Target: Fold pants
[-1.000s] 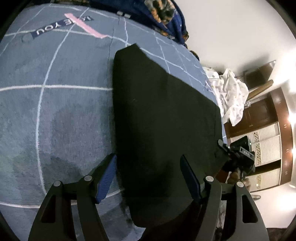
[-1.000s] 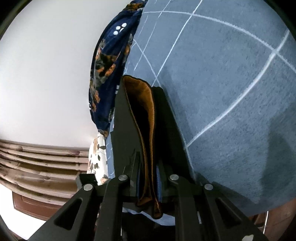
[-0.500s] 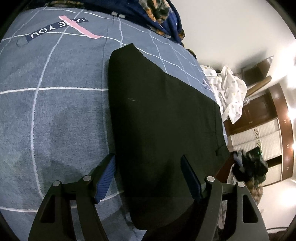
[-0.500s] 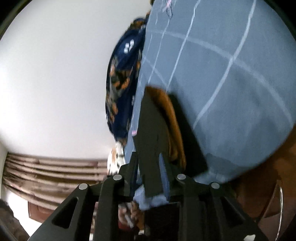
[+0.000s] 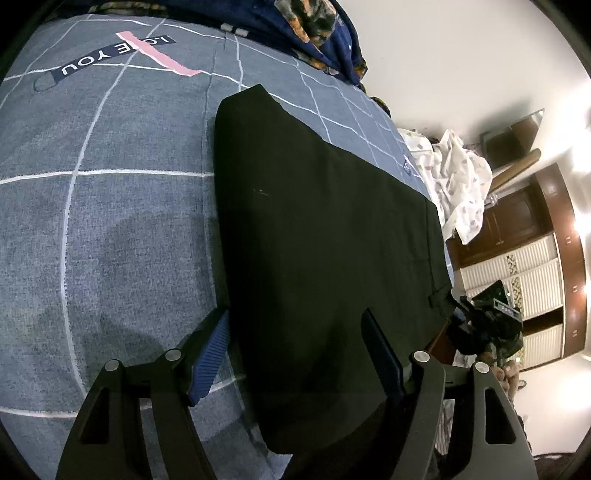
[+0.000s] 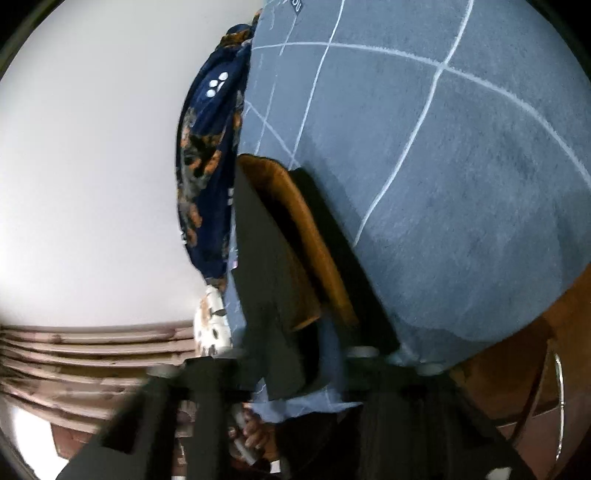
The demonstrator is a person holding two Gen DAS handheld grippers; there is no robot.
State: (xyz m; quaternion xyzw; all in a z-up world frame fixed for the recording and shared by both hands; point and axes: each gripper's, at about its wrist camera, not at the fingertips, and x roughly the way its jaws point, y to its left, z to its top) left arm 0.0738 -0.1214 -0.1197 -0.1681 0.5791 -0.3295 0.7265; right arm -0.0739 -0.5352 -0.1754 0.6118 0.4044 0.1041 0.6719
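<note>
1. Left hand-held gripper (image 5: 295,350): jaws wide, holding nothing. It straddles the near part of the pants (image 5: 325,240). The left blue pad (image 5: 210,354) sits just at the garment's left edge over the bedspread, and the right pad (image 5: 380,354) is over the black fabric. Whether either pad touches the cloth cannot be told.
2. Right hand-held gripper (image 6: 284,369): this view is motion-blurred. Jaws narrow and closing, with a flap of the black pants (image 6: 266,266) between them. The caught end stands raised off the bed (image 6: 443,184), and its orange-brown lining (image 6: 306,229) is exposed.
3. In the left wrist view, the right hand-held gripper (image 5: 484,321) appears at the pants' waistband corner, at the bed's right edge.
4. Pants position: lying mostly flat on the blue-grey checked bedspread (image 5: 110,221), toward the right side of the bed.
5. Pants orientation: the long left edge runs from beside the left hand-held gripper away toward the far end of the bed, where a dark-blue floral blanket (image 5: 317,33) is heaped. The waistband seam and a belt loop (image 5: 430,299) lie along the side nearest the bed's right edge.
6. Past that edge, a white patterned cloth (image 5: 458,181) hangs.
</note>
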